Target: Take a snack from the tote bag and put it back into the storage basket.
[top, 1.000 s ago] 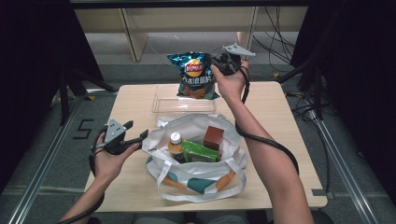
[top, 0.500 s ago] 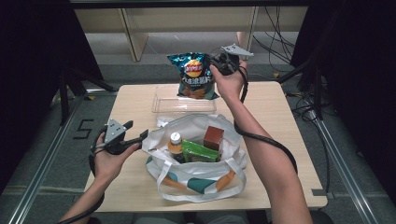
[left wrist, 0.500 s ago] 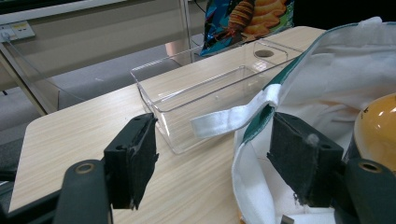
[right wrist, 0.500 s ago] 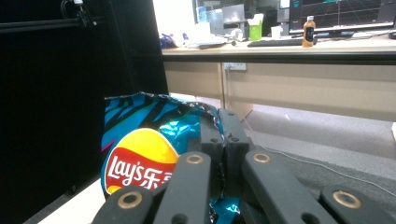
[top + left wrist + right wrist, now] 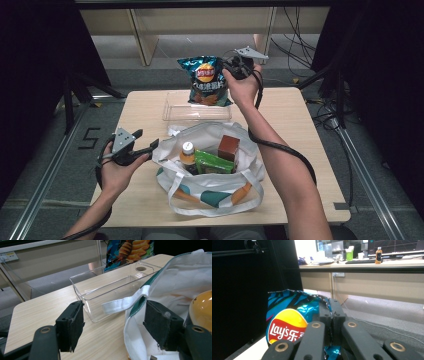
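Hiding the top right corner of the shiny blue crisp bag (image 5: 206,82) in the high view behind the right gripper (image 5: 234,67) and the hand around it. Running off the bottom edge of the right gripper view (image 5: 289,325), with the lower print lost behind black jaws. Losing the upper half past the top edge in the left gripper view (image 5: 130,251). Covering most of the orange-capped bottle (image 5: 187,154) inside the white cloth tote bag (image 5: 210,187); label too small to tell. Cutting the clear plastic tray (image 5: 110,287) partly behind the bag's strap. Blurring the far desk items in the right gripper view.
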A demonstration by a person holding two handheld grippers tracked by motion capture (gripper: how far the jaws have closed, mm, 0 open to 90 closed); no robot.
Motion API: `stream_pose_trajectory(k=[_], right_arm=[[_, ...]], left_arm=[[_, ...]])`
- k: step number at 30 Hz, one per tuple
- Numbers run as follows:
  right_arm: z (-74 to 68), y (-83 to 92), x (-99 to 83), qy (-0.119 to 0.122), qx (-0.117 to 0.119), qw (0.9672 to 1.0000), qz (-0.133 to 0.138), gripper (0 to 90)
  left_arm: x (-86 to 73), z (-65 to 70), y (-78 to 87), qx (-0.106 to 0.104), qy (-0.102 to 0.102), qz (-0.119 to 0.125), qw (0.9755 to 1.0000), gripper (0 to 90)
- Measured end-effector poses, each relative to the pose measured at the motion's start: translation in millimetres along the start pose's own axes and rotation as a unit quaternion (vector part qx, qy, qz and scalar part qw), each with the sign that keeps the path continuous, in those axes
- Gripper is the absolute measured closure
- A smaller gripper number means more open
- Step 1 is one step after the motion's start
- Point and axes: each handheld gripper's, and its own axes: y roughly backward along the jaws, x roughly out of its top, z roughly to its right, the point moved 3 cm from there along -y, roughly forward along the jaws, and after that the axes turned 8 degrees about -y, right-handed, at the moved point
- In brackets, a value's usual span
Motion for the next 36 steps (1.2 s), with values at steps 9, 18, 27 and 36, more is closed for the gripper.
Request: stream_pose_trajectory(k=[9,18,27,36], right_arm=[[0.0,-4.2,-0.9,-0.010,-0.002,0.9999,-0.006,90.0],[5.4,-7.1,-1.1,-0.012,-0.009,0.9999,-0.006,90.0],[6.4,-11.1,-1.1,-0.011,-0.011,0.9999,-0.006,90.0],[5.4,-16.3,-2.4,-0.004,-0.009,0.9999,-0.008,90.0]], left_arm=[[-0.4,-0.5,0.1,0.000,0.000,-0.001,1.0000,31.2],[-0.4,-0.5,-0.2,-0.001,0.000,-0.001,1.0000,31.2],[-0.6,0.1,-0.2,-0.002,0.001,-0.001,1.0000,31.2],[-0.7,-0.4,-0.2,-0.002,0.002,-0.001,1.0000,31.2]])
